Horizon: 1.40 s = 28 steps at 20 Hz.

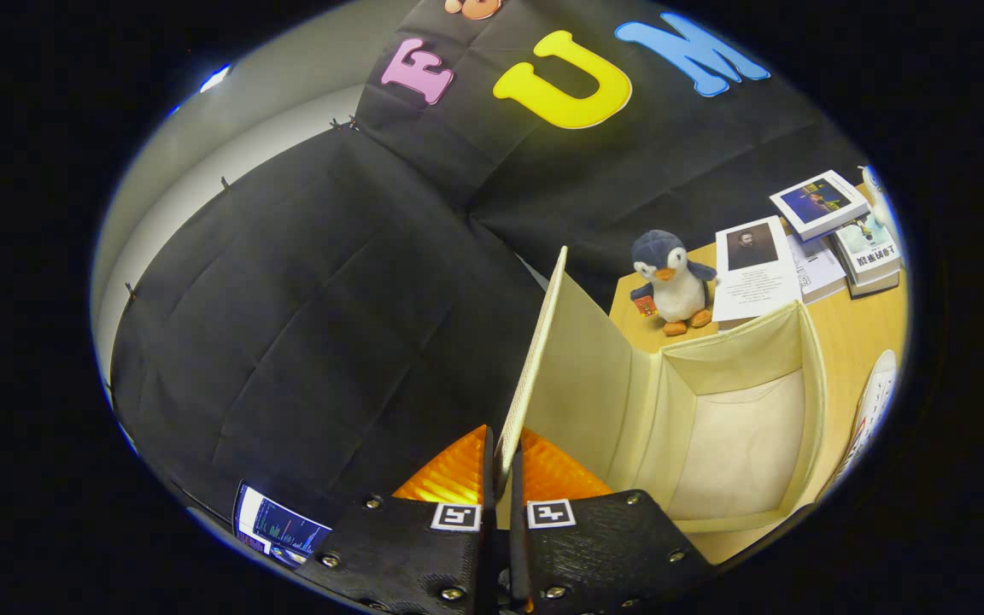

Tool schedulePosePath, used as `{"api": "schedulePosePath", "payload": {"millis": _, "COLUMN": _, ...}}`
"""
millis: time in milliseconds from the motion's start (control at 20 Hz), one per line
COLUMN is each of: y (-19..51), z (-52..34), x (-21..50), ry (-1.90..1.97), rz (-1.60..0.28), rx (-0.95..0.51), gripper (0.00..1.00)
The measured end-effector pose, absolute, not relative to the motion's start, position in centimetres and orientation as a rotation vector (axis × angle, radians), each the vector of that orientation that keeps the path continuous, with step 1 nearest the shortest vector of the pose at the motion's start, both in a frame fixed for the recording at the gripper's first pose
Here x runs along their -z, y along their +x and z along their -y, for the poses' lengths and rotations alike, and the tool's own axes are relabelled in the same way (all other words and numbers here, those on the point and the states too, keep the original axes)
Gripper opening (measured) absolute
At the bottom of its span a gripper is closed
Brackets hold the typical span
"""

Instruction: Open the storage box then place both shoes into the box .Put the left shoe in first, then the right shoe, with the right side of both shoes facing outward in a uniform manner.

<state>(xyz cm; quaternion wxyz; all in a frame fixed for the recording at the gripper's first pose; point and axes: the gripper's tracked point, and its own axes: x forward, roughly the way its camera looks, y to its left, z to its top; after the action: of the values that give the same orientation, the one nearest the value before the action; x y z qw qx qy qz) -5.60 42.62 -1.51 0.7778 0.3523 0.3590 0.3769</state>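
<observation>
Hand-held gripper (pixel 502 461) pinches the raised lid (pixel 535 350) of the open storage box (pixel 812 376).

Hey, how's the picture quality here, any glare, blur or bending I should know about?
Gripper view: fisheye bends straight lines, so the box rim and raised lid curve; the tongs, shut on the lid edge, look sharp, as does the penguin; a bright highlight sits beside the lid near the tongs; the box floor is evenly lit; a white shoe past the box is squeezed and hard to read.
</observation>
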Motion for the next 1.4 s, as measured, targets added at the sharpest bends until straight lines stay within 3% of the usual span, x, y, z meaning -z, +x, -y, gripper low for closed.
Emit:
{"api": "schedulePosePath", "payload": {"millis": 100, "y": -5.8, "z": -44.4, "x": 1.3, "ry": 0.718, "rz": -0.767, "rx": -0.841, "gripper": 0.11}}
{"api": "schedulePosePath", "payload": {"millis": 250, "y": -6.3, "z": -47.1, "x": 1.7, "ry": 0.656, "rz": -0.774, "rx": -0.889, "gripper": 0.11}}
{"api": "schedulePosePath", "payload": {"millis": 300, "y": -6.1, "z": -47.9, "x": 2.2, "ry": 0.631, "rz": -0.769, "rx": -0.9, "gripper": 0.22}}
{"api": "schedulePosePath", "payload": {"millis": 400, "y": -6.8, "z": -49.3, "x": 2.0, "ry": 0.583, "rz": -0.757, "rx": -0.934, "gripper": 0.27}}
{"api": "schedulePosePath", "payload": {"millis": 450, "y": -7.1, "z": -49.7, "x": 2.2, "ry": 0.552, "rz": -0.753, "rx": -0.937, "gripper": 0.43}}
{"api": "schedulePosePath", "payload": {"millis": 500, "y": -7.1, "z": -49.2, "x": 2.2, "ry": 0.519, "rz": -0.742, "rx": -0.937, "gripper": 0.75}}
{"api": "schedulePosePath", "payload": {"millis": 600, "y": -6.6, "z": -48.5, "x": 3.0, "ry": 0.453, "rz": -0.72, "rx": -0.916, "gripper": 0.97}}
{"api": "schedulePosePath", "payload": {"millis": 1400, "y": 0.9, "z": -27.3, "x": 8.1, "ry": 0.286, "rz": -0.638, "rx": -0.502, "gripper": 0.97}}
